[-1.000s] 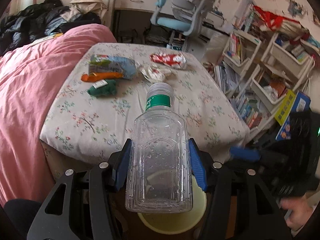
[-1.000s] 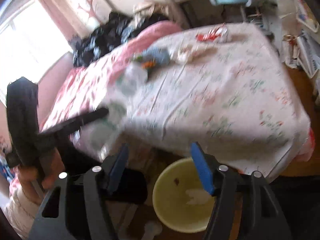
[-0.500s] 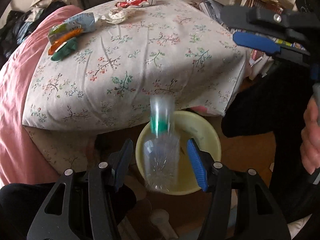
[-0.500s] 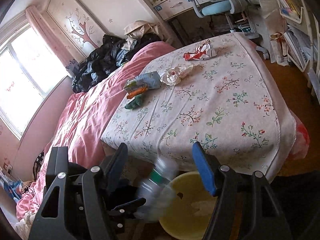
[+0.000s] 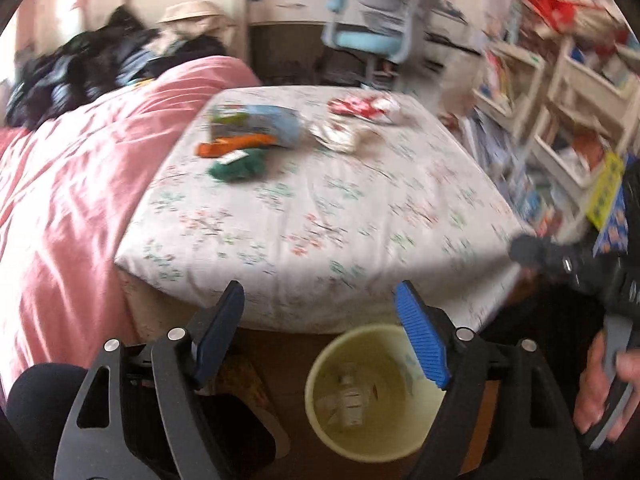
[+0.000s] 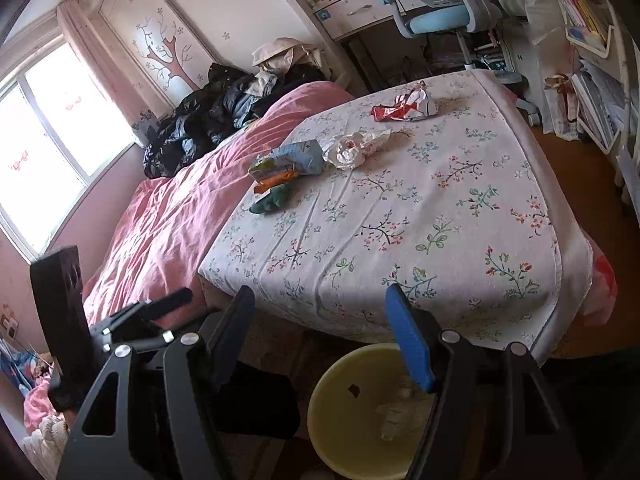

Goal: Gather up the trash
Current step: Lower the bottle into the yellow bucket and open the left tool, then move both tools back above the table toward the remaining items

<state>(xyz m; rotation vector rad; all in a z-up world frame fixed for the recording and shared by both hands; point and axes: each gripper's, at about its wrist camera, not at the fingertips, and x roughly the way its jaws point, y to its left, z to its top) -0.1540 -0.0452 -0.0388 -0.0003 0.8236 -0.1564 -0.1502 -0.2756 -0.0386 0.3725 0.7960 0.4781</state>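
Note:
My left gripper [image 5: 320, 304] hangs over the yellow bin [image 5: 316, 376] at the foot of the bed. Its jaws are opening and nothing is between them. A clear plastic bottle [image 5: 350, 400] lies inside the bin. My right gripper [image 6: 320, 308] is open and empty, also above the bin [image 6: 320, 400]. On the floral sheet [image 6: 460, 208] lie a red wrapper [image 6: 404, 108], crumpled white paper [image 6: 348, 150], a blue carton [image 6: 292, 158], an orange wrapper [image 6: 276, 180] and a green wrapper [image 6: 272, 200]. All are well beyond both grippers.
A pink duvet [image 6: 168, 216] covers the bed's left side, with dark clothes [image 6: 208, 120] piled at its head. A blue desk chair [image 6: 436, 20] and cluttered shelves [image 5: 568, 120] stand at the back and right. A hand [image 5: 600, 380] holds the other gripper at the right.
A second ago my left gripper was shut on the clear bottle. It let go, the bottle fell into the yellow bin, and the jaws now stand wider. The right gripper stayed open.

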